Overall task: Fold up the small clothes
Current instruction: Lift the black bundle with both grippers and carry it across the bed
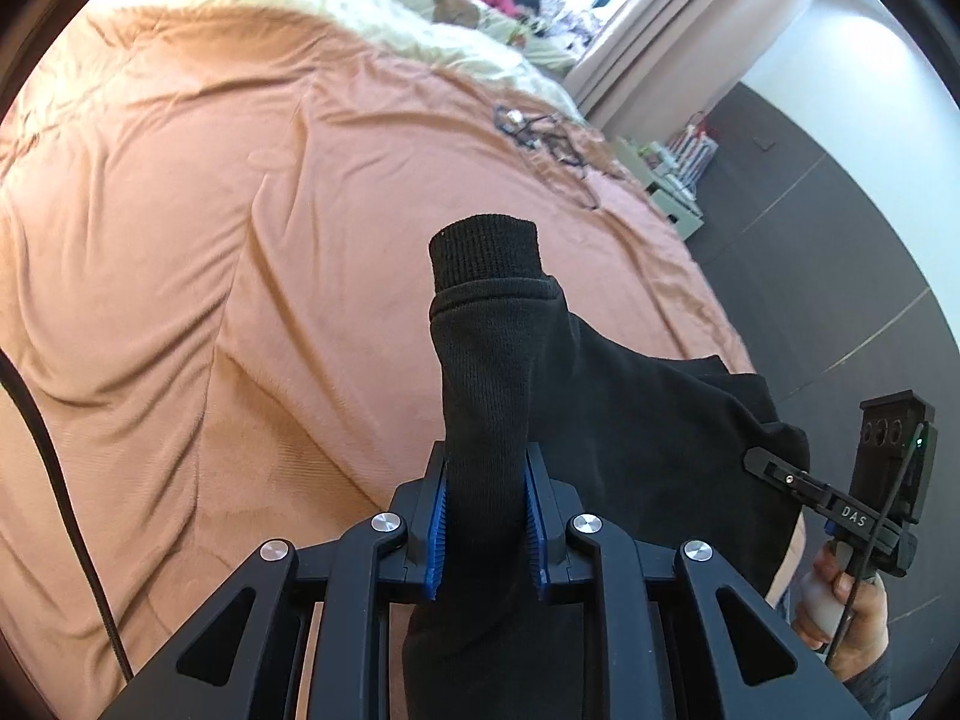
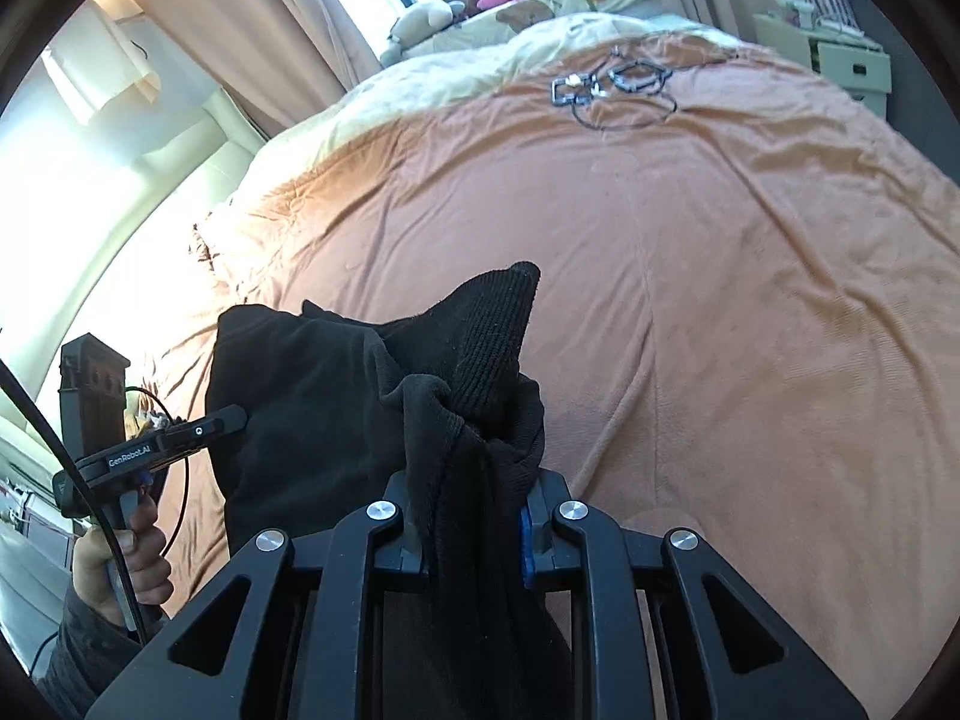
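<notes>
Left gripper [image 1: 486, 516] is clamped on a black garment [image 1: 600, 396]: a ribbed cuff end sticks up between the blue pads [image 1: 437, 531], centre of the left wrist frame. Right gripper [image 2: 474, 531] is clenched on another bunch of the same garment [image 2: 312, 396], with a second ribbed cuff poking up above its fingers, centre of the right wrist frame.

Garment position: slung between the two grippers, lifted over the orange bedspread [image 1: 210, 240]. Can't tell whether the low part touches the bed.

Handling, my read:
- Knit fabric, soft, no stiffness. Sags under its own weight between the grips.
- Looks light, and the clamp is holding it without visible strain.
- Ribbed cuffs are thicker and grippier than the body panel, so good hold points. Low slip risk at the pads.
- Right-side grab is bunched, with several layers in the fingers. That may hide a twist, so spread it before laying flat.
- Best holds for a fold: cuff or hem edges, symmetric pair, so the body hangs flat.

Nothing fragile. Cable tangle [image 2: 612, 87] sits in the upper centre of the right wrist frame, well apart from the garment. Bedspread is wrinkled and soft, so creases won't press sharp.
</notes>
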`<state>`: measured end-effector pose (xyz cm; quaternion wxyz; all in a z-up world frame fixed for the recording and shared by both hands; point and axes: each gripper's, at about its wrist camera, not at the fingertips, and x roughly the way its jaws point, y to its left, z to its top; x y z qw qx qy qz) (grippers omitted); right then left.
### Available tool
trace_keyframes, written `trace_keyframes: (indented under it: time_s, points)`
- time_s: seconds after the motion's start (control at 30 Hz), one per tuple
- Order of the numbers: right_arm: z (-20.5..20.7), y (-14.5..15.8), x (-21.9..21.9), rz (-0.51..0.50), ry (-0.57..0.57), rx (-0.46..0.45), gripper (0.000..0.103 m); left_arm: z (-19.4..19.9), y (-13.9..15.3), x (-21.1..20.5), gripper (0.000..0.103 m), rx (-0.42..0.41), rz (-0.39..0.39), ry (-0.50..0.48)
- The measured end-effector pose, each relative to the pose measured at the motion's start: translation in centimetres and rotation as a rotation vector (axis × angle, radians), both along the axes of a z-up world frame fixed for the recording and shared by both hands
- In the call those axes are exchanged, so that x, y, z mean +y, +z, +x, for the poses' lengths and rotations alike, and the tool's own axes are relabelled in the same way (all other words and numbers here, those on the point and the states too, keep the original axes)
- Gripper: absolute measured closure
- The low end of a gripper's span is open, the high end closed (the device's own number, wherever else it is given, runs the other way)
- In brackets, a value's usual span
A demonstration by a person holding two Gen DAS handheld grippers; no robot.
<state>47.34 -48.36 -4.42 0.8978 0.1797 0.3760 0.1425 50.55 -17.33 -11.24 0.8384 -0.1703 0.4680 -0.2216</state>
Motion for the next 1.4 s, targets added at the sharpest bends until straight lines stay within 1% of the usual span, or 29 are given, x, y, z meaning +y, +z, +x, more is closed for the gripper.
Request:
trace_keyframes:
  time_s: [0.13, 0.33, 0.57, 0.8, 0.93, 1.03, 1.17, 1.4]
  points:
    - [-3.2, 1.9, 0.7, -0.007, -0.02, -0.033, 0.087, -1.7, 2.3, 0.3, 0.08, -0.033, -0.018, -0.012]
    - [-9.2, 5.0, 1.7, -0.039, -0.048, -0.095, 0.087, -4.9, 5.7, 1.5, 0.08, -0.086, -0.049, -0.018]
    - [-15.8, 7.9, 3.8, -0.065, -0.062, -0.161, 0.087, -9.3, 8.7, 3.4, 0.08, -0.152, -0.085, -0.007]
    - [-22.5, 10.6, 6.6, -0.109, -0.069, -0.246, 0.087, -13.3, 11.1, 6.1, 0.081, -0.198, -0.12, -0.002]
    - [-25.7, 10.8, 8.2, -0.136, -0.082, -0.287, 0.087, -15.6, 12.4, 7.5, 0.081, -0.223, -0.13, -0.007]
    - [-28.2, 10.8, 9.8, -0.157, -0.095, -0.312, 0.087, -16.8, 13.1, 8.5, 0.081, -0.238, -0.139, -0.007]
    - [-30.5, 10.4, 11.5, -0.177, -0.099, -0.337, 0.088, -17.9, 13.9, 9.8, 0.081, -0.263, -0.15, -0.004]
    - [-32.5, 10.8, 13.3, -0.201, -0.098, -0.382, 0.088, -19.5, 15.2, 11.7, 0.082, -0.301, -0.167, -0.001]
